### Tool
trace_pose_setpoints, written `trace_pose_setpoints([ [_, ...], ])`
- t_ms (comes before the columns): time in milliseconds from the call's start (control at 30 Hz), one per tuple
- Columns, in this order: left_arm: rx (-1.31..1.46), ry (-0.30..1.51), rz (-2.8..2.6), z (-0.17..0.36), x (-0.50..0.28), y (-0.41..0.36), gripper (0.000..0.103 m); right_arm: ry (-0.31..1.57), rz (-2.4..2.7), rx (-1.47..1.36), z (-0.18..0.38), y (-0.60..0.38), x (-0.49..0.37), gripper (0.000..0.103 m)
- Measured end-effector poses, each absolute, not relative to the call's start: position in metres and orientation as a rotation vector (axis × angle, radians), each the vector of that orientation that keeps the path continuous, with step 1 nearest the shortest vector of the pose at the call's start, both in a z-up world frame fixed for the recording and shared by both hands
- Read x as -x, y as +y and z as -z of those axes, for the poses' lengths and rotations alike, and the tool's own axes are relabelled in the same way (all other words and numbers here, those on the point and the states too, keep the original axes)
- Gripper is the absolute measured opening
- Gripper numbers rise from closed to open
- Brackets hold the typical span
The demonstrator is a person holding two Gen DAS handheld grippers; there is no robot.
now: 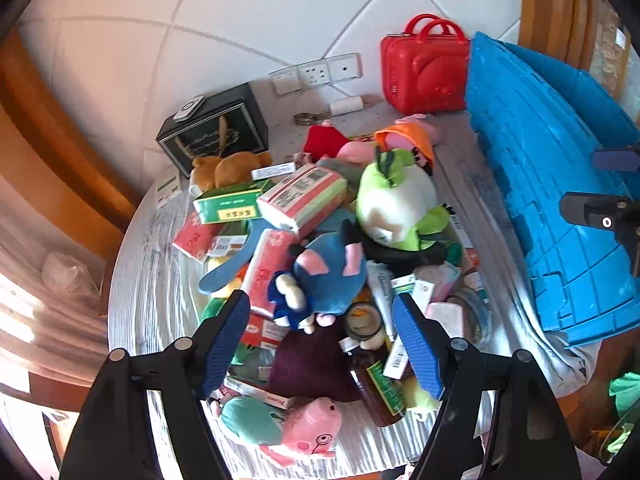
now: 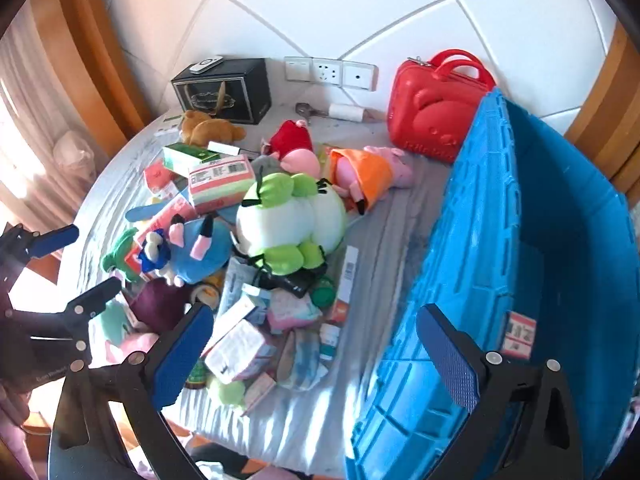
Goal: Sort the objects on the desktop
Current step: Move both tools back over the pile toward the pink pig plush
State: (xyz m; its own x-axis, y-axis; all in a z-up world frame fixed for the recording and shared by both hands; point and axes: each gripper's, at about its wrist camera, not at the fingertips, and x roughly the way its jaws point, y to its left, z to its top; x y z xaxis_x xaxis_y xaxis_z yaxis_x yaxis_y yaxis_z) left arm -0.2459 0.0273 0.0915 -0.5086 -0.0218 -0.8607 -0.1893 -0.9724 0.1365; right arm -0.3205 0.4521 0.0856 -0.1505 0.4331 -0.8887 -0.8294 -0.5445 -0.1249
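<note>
Two grippers hang over the cluttered table (image 2: 372, 232), both with jaws spread wide and holding nothing. Ahead of the left gripper (image 1: 326, 344) lies the blue plush (image 1: 332, 272); the right gripper (image 2: 320, 360) straddles the blue crate (image 2: 480, 240) wall, small boxes (image 2: 240, 350) leftward.

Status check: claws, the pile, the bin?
Left claw open, empty, over pile. Right claw open, empty, by blue bin. Blue plush tops heap; one small box binned.
</note>
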Motion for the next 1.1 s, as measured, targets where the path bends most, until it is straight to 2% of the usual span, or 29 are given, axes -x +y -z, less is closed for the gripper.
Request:
trace_pose_setpoints([
  [100,1.545,0.258,-2.67,-0.074,0.246,-0.013,0.073,0.517,-1.827,1.231,-0.069,0.451,0.334,0.103],
  [267,1.589,0.251,-2.753,-0.049,0.243,-0.061,0.073,0.544,-1.848,1.23,-0.044,0.453,0.349,0.103],
  [533,1.597,0.086,-2.799,-0.014,0.232,-0.103,0.073,0.619,-1.895,1.19,-0.004,0.451,0.368,0.103],
  [800,1.645,-0.016,-2.748,0.045,0.186,-0.14,0.073,0.666,-1.94,1.2,0.036,0.422,0.365,0.103],
  [1100,1.623,0.055,-2.66,0.069,0.145,-0.167,0.073,0.748,-1.975,1.194,0.085,0.363,0.374,0.103],
])
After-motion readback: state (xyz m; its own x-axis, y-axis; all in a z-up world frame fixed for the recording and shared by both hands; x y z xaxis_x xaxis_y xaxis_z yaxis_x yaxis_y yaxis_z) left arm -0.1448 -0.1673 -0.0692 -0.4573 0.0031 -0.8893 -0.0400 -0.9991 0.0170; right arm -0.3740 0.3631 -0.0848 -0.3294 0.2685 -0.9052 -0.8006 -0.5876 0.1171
